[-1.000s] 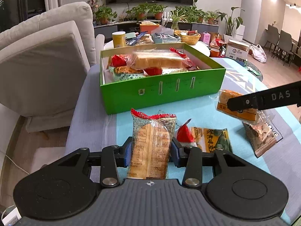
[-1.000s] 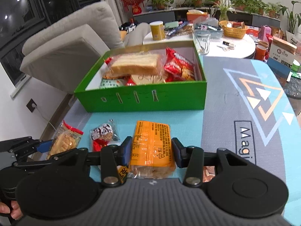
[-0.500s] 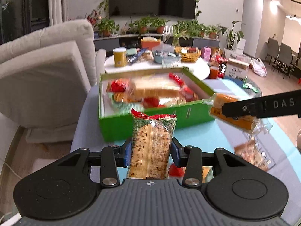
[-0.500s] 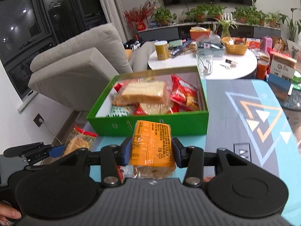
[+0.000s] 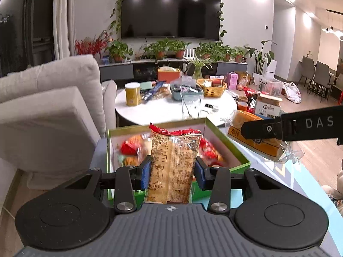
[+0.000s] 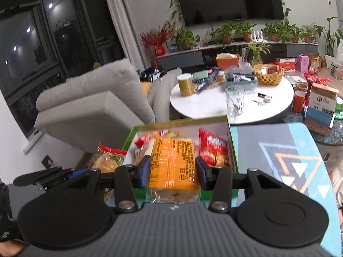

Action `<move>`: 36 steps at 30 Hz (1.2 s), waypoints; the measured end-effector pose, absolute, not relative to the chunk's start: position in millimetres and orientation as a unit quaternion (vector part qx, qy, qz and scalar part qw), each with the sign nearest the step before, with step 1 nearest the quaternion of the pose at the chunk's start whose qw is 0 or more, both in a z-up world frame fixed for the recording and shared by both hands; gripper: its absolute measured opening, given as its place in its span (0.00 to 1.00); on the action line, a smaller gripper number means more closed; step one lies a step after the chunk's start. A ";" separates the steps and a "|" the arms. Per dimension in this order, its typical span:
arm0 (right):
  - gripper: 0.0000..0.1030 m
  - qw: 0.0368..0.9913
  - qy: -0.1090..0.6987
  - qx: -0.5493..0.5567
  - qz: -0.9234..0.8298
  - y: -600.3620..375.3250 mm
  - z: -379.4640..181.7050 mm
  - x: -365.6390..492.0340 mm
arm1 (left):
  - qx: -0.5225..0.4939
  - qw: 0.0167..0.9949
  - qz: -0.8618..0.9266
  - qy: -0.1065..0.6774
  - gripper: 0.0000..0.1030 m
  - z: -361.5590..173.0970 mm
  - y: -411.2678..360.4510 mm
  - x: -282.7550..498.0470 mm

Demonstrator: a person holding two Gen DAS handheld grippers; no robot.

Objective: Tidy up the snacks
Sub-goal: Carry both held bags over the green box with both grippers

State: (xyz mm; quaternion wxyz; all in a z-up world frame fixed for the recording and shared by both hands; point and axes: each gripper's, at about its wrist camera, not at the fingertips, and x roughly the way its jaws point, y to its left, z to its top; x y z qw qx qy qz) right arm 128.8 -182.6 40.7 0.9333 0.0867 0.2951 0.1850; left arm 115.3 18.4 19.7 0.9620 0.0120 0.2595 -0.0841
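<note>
Biggest thing in your way is the counter point(image 6: 285, 141) with its blue and grey mat, running off toward 3 o'clock in the right wrist view. On it sits the green box point(image 5: 227, 141), open top, already loaded with snack packs; the contents look blurry, though a red chip bag point(image 6: 212, 147) shows at its 3 o'clock inner wall. Past the box at 12 o'clock there's the round white table point(image 6: 205, 105) full of clutter, and a grey sofa point(image 5: 53, 111) at 9 o'clock.

Your left tongs point(image 5: 171, 169) are clamped on a tan biscuit pack point(image 5: 171, 162) with a red crimped top, held upright off the counter, in front of the box. Your right tongs point(image 6: 171, 171) are clamped on an orange-labelled bread pack point(image 6: 171, 162), also held off the counter in front of the box. From the left camera, that bread pack sits at 3 o'clock, just beside the box's right rim.
</note>
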 end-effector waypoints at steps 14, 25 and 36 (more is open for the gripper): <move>0.45 0.929 0.305 0.123 0.170 -184.2 42.8 185.4 | 0.022 0.965 -0.088 0.247 0.38 39.4 6.7 179.4; 0.45 0.917 0.338 0.157 0.145 -190.5 3.0 234.0 | 0.011 0.952 -0.090 0.291 0.37 2.7 -1.0 252.2; 0.46 0.916 0.339 0.182 0.117 -193.0 -25.2 251.4 | -0.049 0.951 -0.074 0.295 0.43 -27.3 1.3 291.8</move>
